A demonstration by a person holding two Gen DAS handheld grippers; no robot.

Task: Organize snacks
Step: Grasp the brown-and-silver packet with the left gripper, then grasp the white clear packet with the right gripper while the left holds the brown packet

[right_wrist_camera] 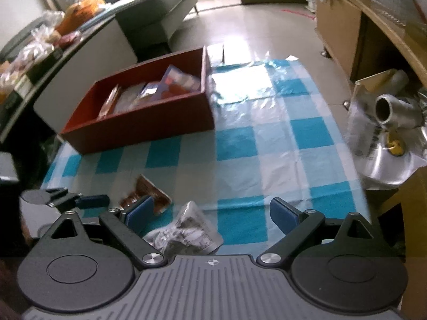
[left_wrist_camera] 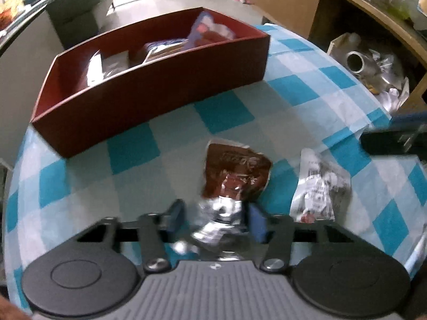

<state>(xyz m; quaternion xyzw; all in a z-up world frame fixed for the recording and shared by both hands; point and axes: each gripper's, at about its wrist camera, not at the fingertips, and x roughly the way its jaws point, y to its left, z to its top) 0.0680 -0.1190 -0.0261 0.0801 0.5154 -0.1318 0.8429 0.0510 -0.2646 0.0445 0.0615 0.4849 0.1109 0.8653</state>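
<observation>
Brown-and-foil snack packet (left_wrist_camera: 234,176), lower centre on the checked cloth (left_wrist_camera: 133,186): left gripper (left_wrist_camera: 213,217) is clamping its crinkled foil end. Right gripper (right_wrist_camera: 213,213) is hanging wide above a clear packet (right_wrist_camera: 186,229). Pickup step; next, likely lifting toward the red-brown box (left_wrist_camera: 160,98), upper left.

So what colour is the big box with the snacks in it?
The box is dark red, inside and outside. It shows best in the left wrist view.

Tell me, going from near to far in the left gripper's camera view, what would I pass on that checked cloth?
Left gripper, shut on the brown snack packet by its silvery end → a stretch of bare blue checked tablecloth → the red box, with snack packets already inside → the floor and a grey sofa.
</observation>
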